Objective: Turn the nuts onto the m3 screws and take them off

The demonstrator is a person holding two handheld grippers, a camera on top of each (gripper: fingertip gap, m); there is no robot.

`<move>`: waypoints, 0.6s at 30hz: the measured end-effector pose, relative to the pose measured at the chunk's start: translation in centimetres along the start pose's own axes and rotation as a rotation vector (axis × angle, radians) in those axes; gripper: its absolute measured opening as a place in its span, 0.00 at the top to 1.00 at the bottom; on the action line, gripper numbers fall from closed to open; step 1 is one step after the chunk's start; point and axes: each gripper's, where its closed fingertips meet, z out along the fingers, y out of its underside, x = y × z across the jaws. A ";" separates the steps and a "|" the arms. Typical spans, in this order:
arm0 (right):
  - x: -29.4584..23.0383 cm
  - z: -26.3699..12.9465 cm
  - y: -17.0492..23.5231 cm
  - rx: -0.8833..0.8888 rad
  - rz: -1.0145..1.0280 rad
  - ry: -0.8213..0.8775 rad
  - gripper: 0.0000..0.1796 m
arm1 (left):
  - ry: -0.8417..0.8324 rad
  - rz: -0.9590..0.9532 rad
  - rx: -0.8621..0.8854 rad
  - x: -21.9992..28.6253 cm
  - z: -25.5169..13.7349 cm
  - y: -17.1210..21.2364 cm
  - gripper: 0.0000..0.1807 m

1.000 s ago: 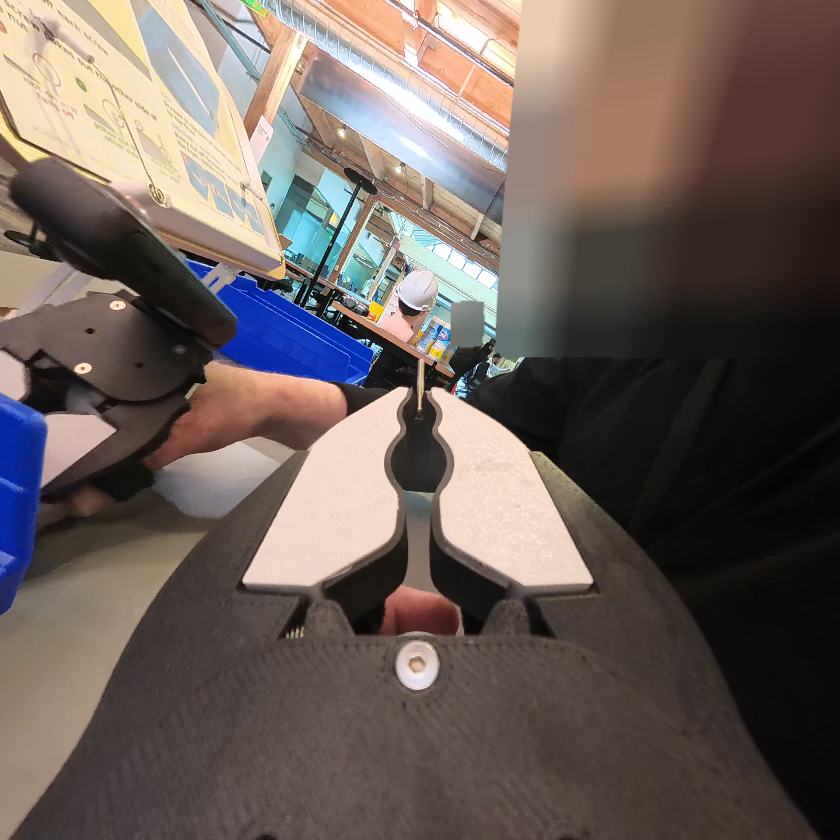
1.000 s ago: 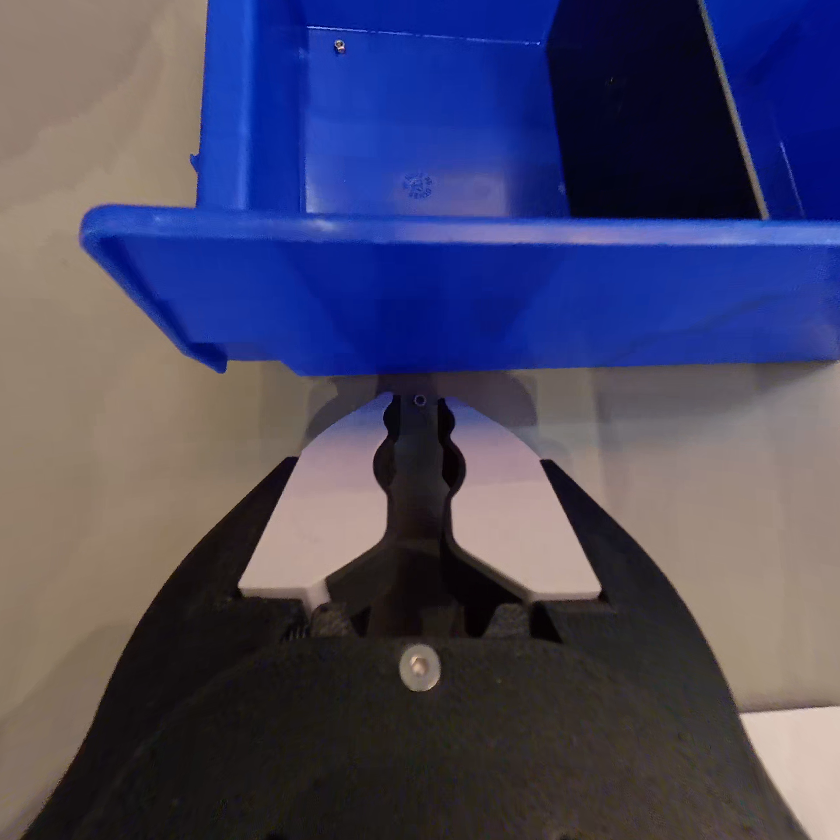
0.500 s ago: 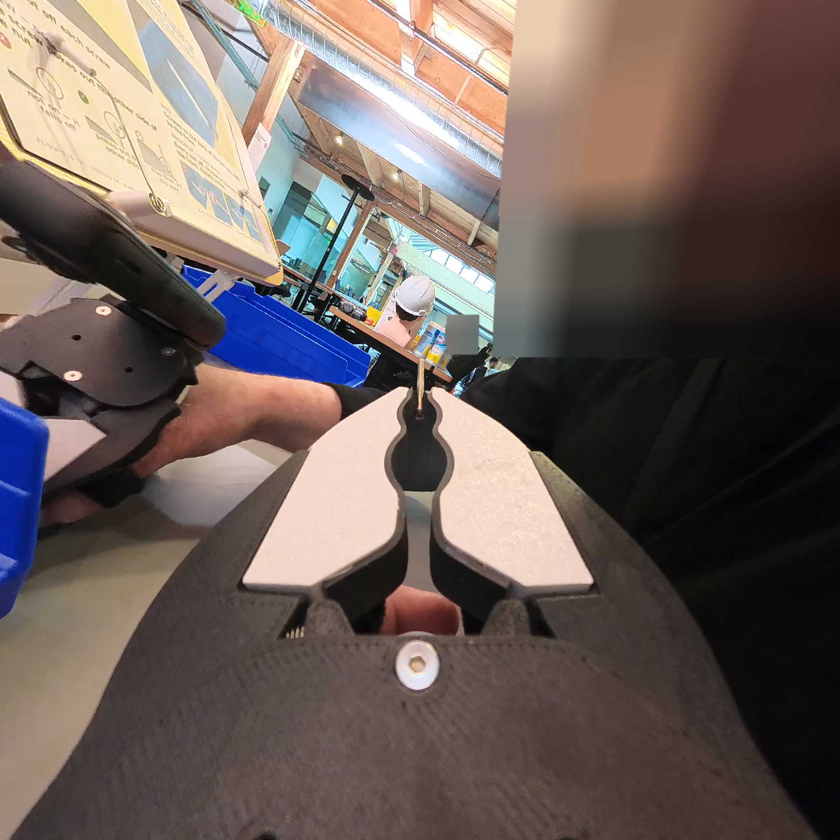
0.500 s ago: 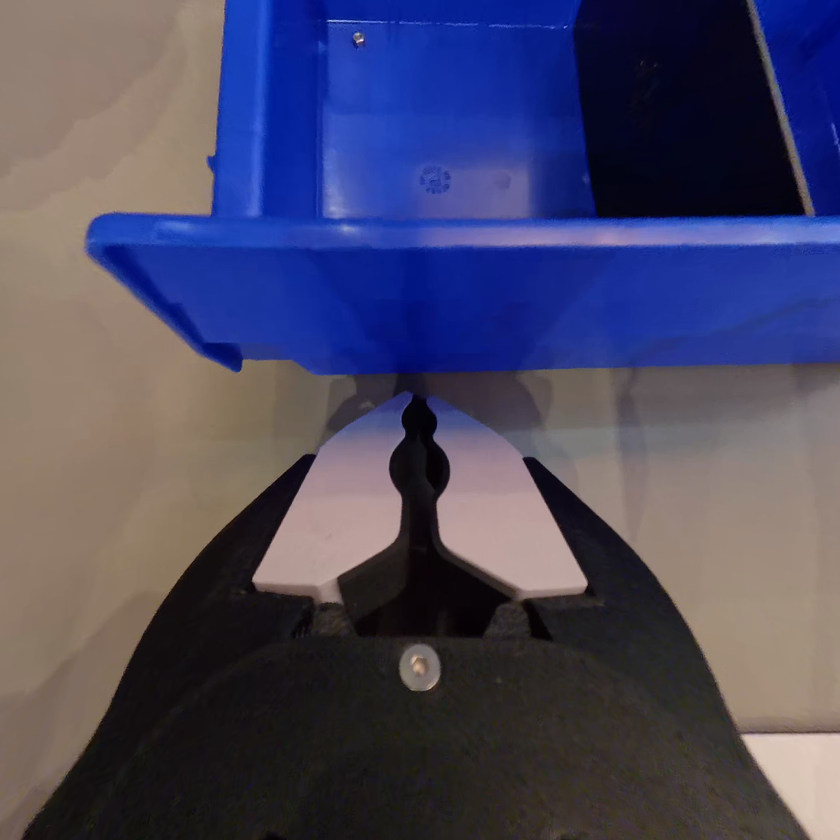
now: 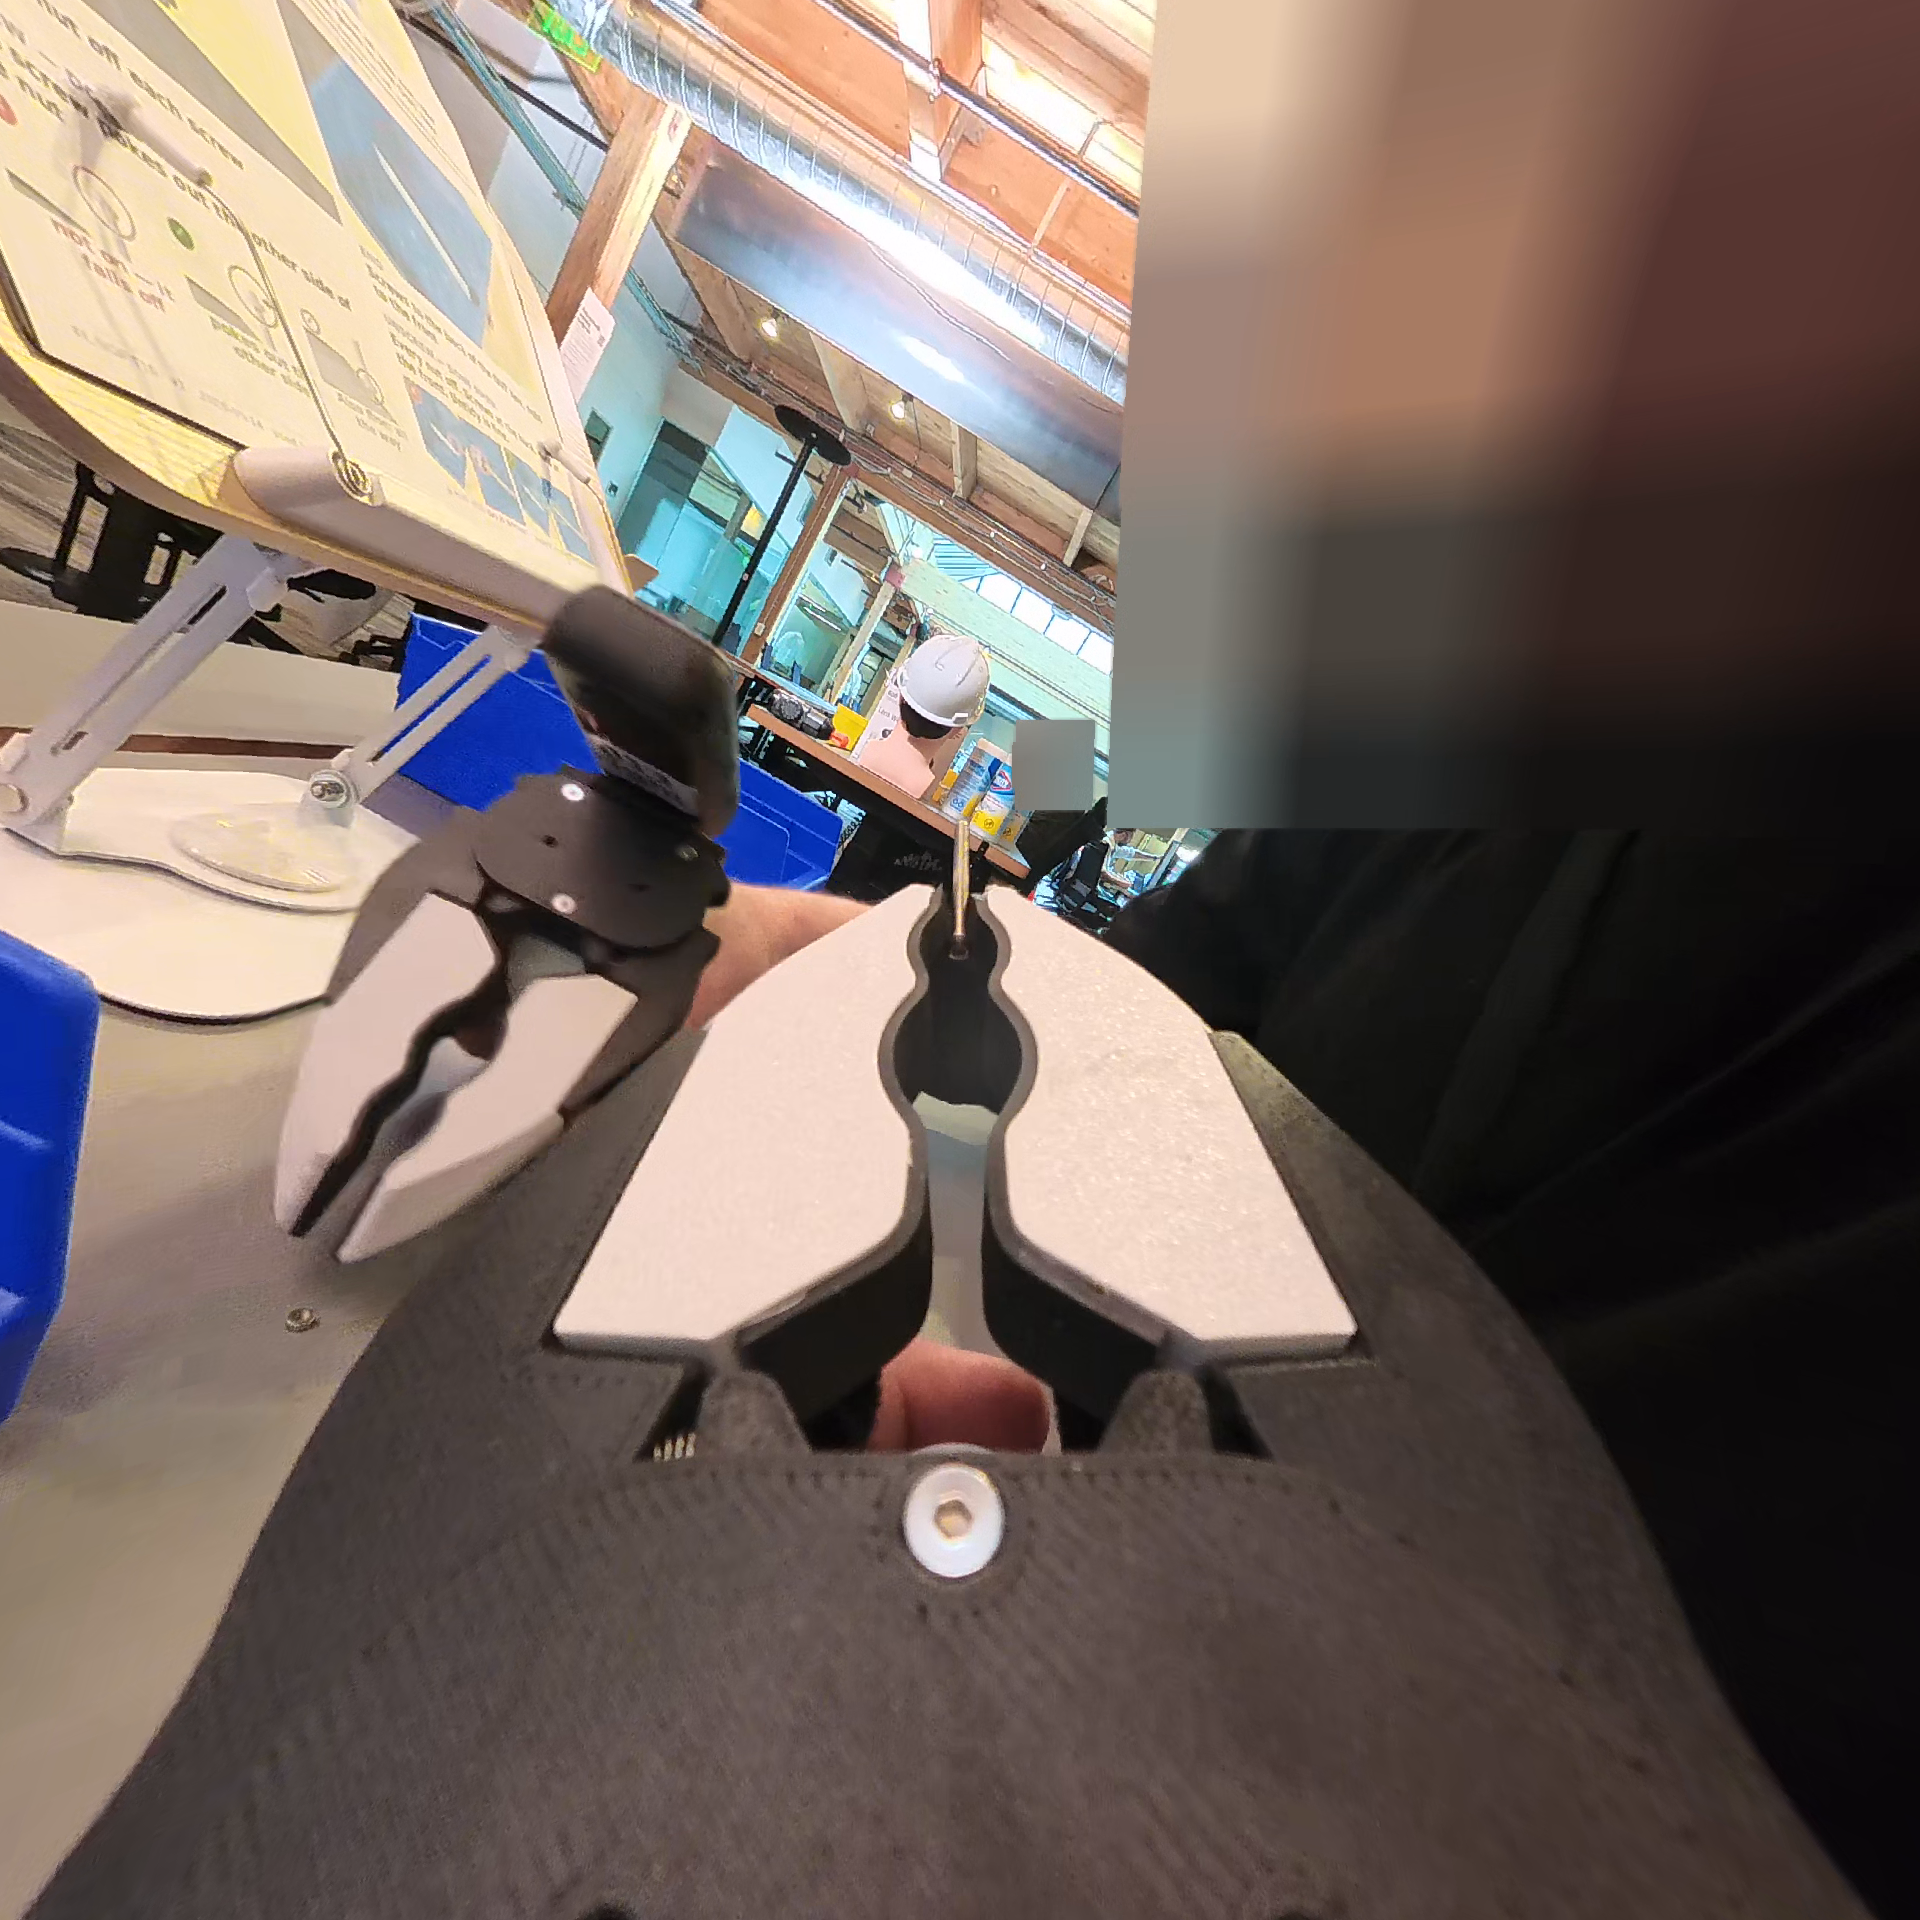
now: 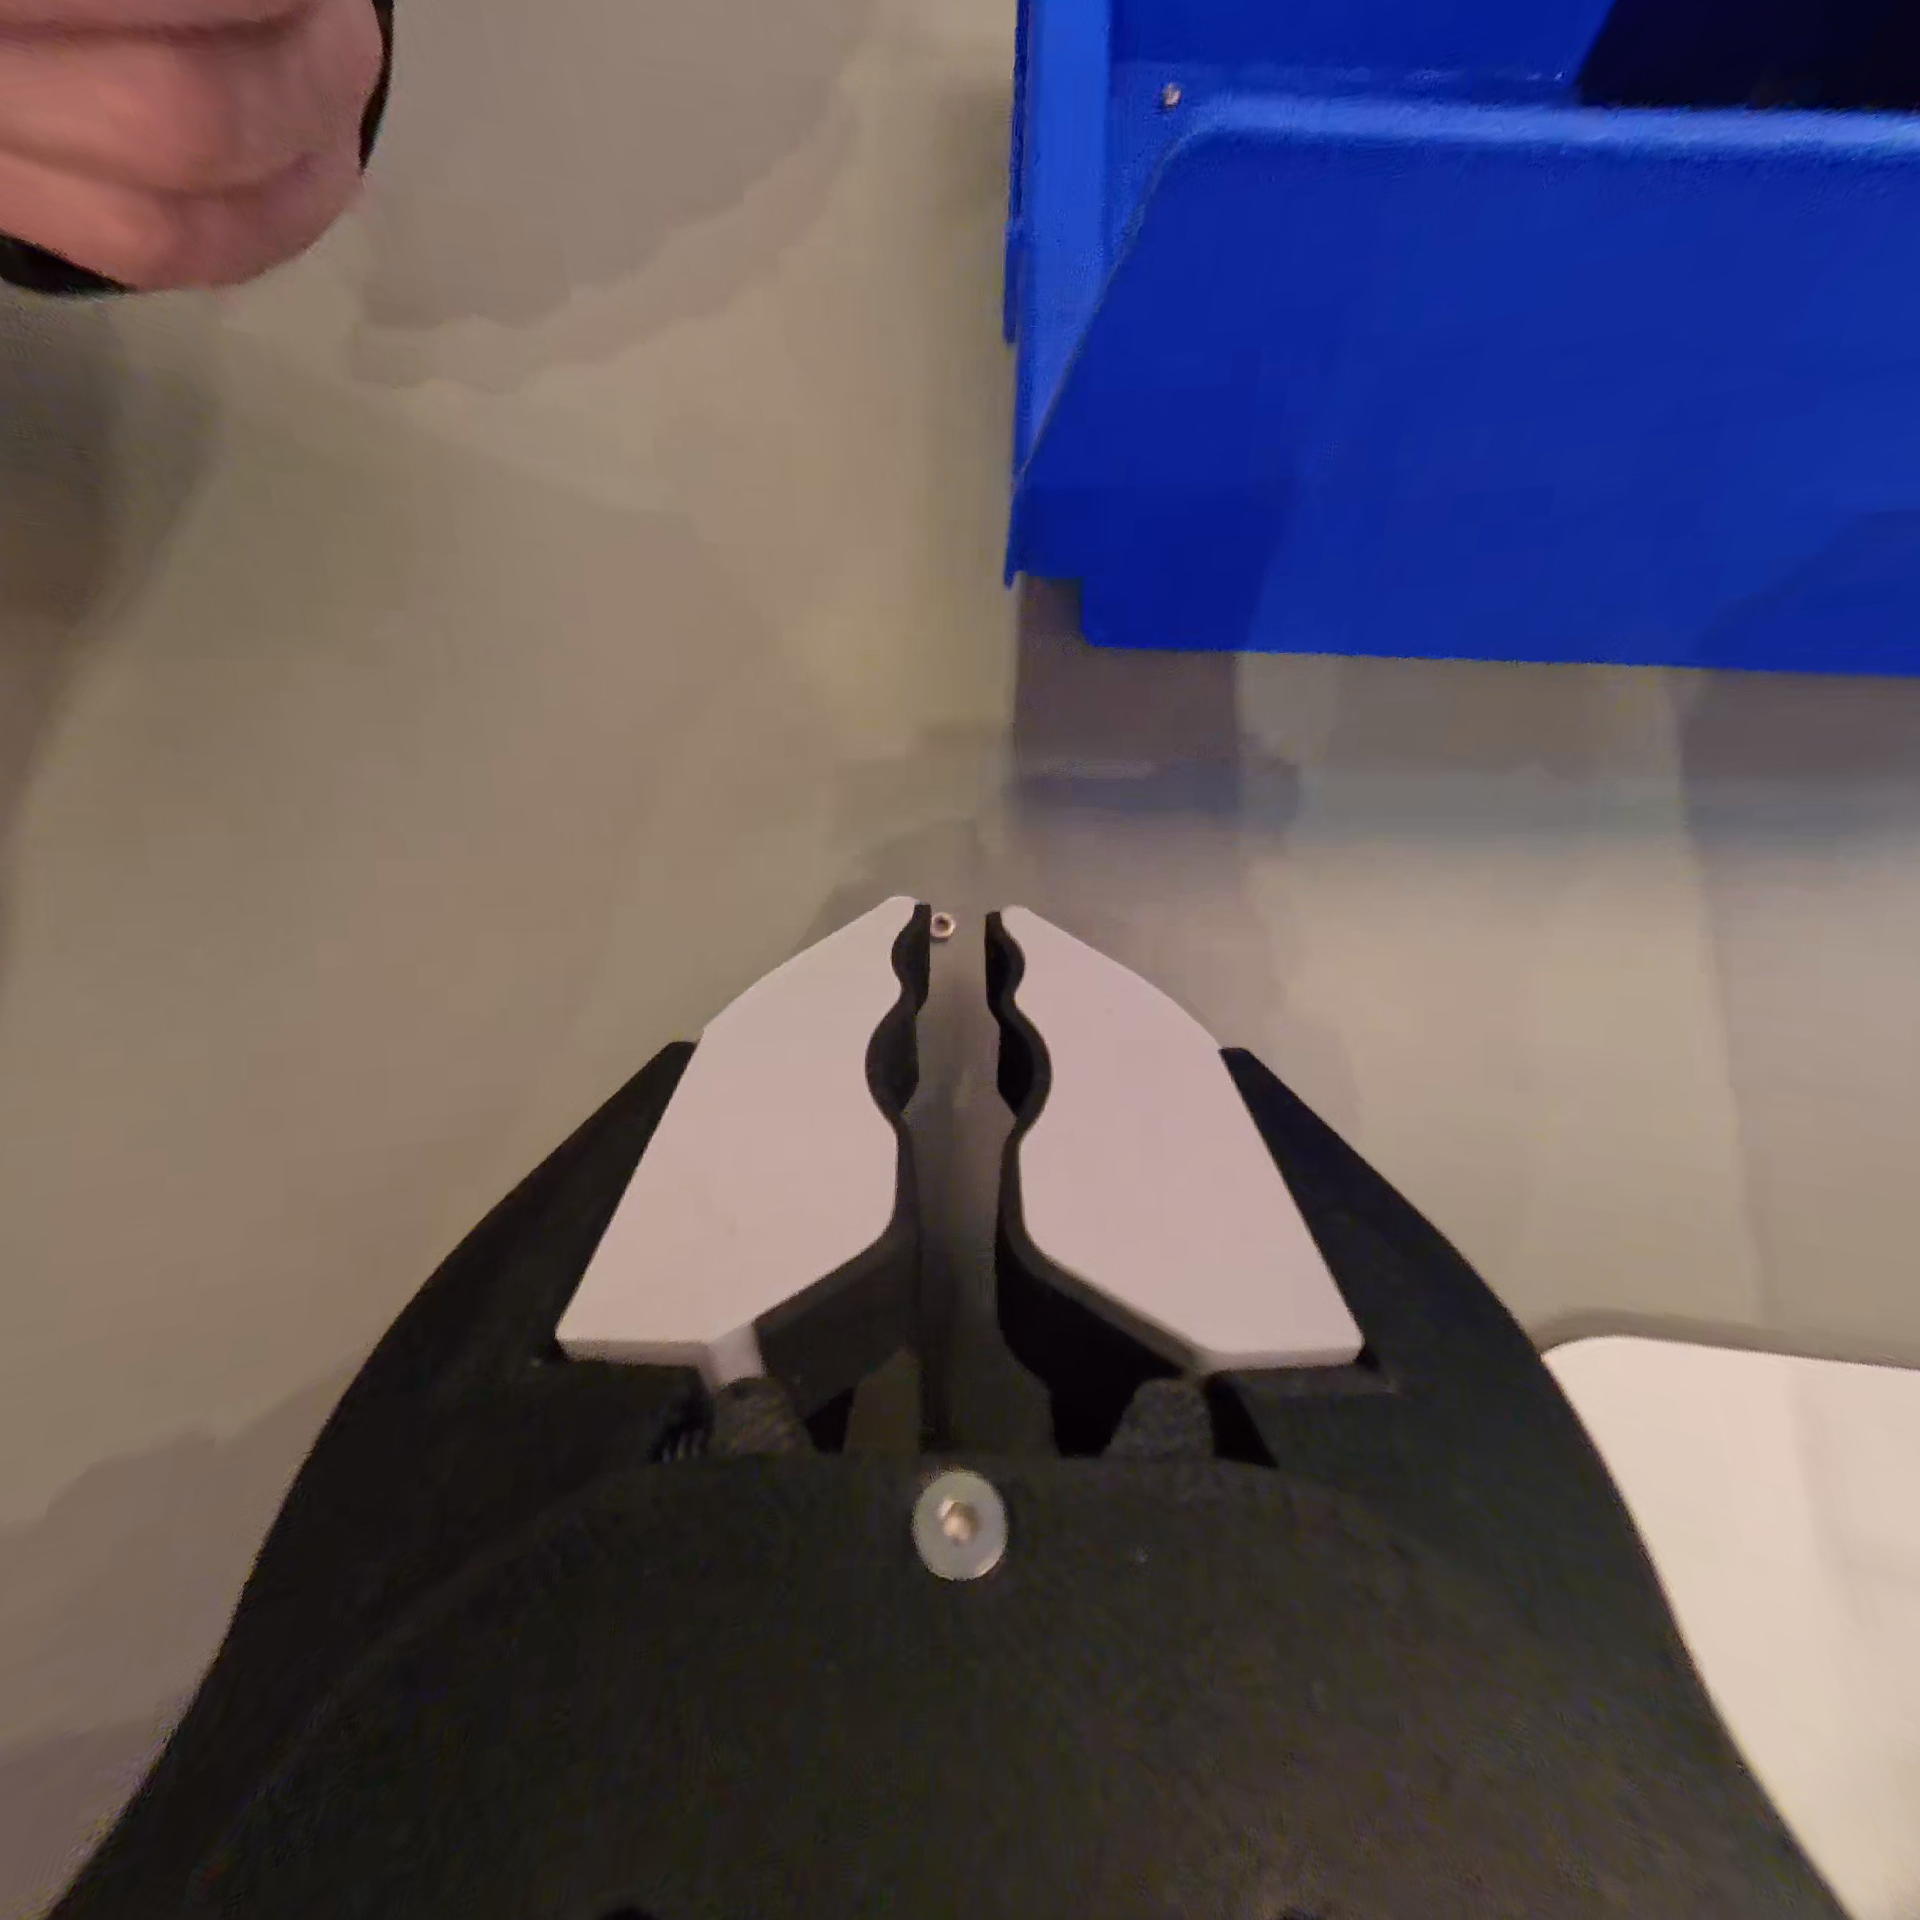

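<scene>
Left wrist view: the left gripper (image 5: 961,914) clamps an m3 screw (image 5: 962,875) at its fingertips, shank pointing up and clear, apparently to present the thread for a nut. Off to the left, the right gripper (image 5: 330,1231) angles down toward the desk (image 5: 135,1455), where a nut (image 5: 301,1318) lies. Right wrist view: those fingers stand parted just above the desk, the nut (image 6: 941,923) between their tips, ungrasped; a blue bin (image 6: 1455,364) sits beyond, holding another small piece of hardware (image 6: 1171,96).
</scene>
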 end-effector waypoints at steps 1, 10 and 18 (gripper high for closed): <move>-0.2 0.2 0.3 -0.018 -0.009 0.005 0.93 | 0.001 -0.001 -0.003 0.0 0.1 0.1 0.98; -0.4 1.3 1.1 -0.076 -0.037 -0.003 0.93 | -0.005 0.003 -0.007 0.0 0.0 0.1 0.98; -0.5 1.3 1.0 -0.078 -0.103 -0.073 0.95 | 0.015 -0.009 -0.002 0.3 0.0 0.1 0.98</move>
